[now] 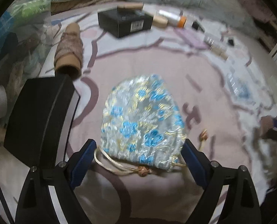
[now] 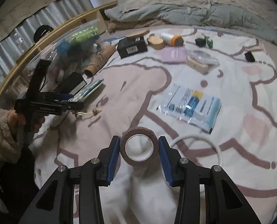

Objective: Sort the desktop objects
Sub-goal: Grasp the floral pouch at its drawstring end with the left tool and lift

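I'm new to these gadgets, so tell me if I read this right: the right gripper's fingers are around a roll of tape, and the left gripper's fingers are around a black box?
Not quite. The left gripper has its fingers on either side of a blue-flowered drawstring pouch, not a black box; the left wrist view shows it. The right gripper does sit around the roll of tape.

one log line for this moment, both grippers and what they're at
left gripper: open around flowered pouch | right gripper: shut on tape roll | surface: printed blanket
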